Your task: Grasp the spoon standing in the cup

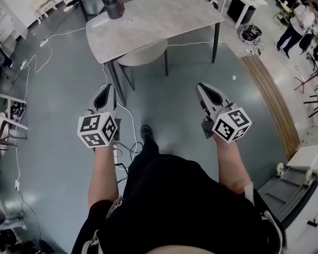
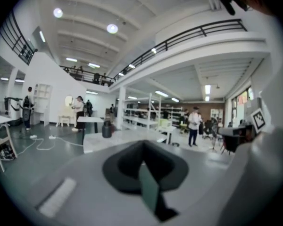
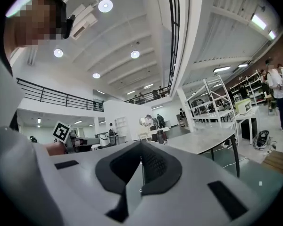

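Observation:
A dark cup (image 1: 115,7) stands near the far left corner of a grey table (image 1: 164,20), well ahead of me. The spoon is too small to make out. My left gripper (image 1: 107,87) and right gripper (image 1: 201,86) hang side by side over the floor, short of the table, both shut and empty. In the left gripper view the cup (image 2: 106,129) shows far beyond the closed left gripper (image 2: 142,145). The right gripper view shows the cup (image 3: 160,136) small on the table (image 3: 212,138), past the closed right gripper (image 3: 141,145).
A chair (image 1: 143,52) is tucked under the table's near side. White cables (image 1: 47,46) trail over the grey floor at left. A white cart (image 1: 302,189) stands at lower right. People (image 1: 297,28) stand at the far right, by racks and stools.

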The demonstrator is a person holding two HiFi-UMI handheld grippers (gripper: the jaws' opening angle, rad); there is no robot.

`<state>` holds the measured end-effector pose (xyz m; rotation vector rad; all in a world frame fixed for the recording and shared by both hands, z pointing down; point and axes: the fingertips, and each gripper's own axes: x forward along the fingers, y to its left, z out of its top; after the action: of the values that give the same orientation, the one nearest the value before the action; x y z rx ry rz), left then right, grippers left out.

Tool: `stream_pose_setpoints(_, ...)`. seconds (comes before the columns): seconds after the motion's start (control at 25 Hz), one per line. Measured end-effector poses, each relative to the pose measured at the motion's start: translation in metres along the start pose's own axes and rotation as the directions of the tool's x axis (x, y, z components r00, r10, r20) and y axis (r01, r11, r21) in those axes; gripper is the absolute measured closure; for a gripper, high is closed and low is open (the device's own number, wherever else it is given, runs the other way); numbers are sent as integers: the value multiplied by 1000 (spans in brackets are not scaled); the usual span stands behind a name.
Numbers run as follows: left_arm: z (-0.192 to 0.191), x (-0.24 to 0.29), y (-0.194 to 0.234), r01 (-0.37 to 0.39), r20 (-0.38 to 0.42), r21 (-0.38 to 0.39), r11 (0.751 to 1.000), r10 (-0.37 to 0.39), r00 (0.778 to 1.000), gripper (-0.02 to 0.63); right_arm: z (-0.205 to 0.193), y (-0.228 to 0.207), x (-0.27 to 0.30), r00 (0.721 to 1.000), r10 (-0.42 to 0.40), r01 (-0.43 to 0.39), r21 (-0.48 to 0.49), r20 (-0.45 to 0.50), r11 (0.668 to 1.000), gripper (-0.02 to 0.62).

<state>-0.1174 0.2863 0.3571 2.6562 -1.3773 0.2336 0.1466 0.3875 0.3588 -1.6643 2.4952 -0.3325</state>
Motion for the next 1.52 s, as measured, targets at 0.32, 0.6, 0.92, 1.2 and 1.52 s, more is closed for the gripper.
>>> stream_pose_setpoints(0.32,2,54,30,33,-9,-16,999,-33,999,597,-3,-15,60,999,20,-20,-9,-35,1000,600)
stream_pose_setpoints(0.6,17,100,97,13,-8,-35,999,-13,1000,597,1,-17,144,996,45,-46,-18,-72,999,600)
stream_pose_setpoints(0.92,28,145,167,25,4,-73,997,-24,1000,597,9,-9,240,989,63,-70,-51,-137,996,600)
stream_pose_setpoints(1.2,15,173,207,46,-13,-124,991,-48,999,597,11,12,307,981,82,-97,-80,-175,992,600)
stream_pose_setpoints(1.52,0,199,214,85,-56,-136,987,-94,994,597,-8,6,346,974,83,-91,-25,-212,996,600)
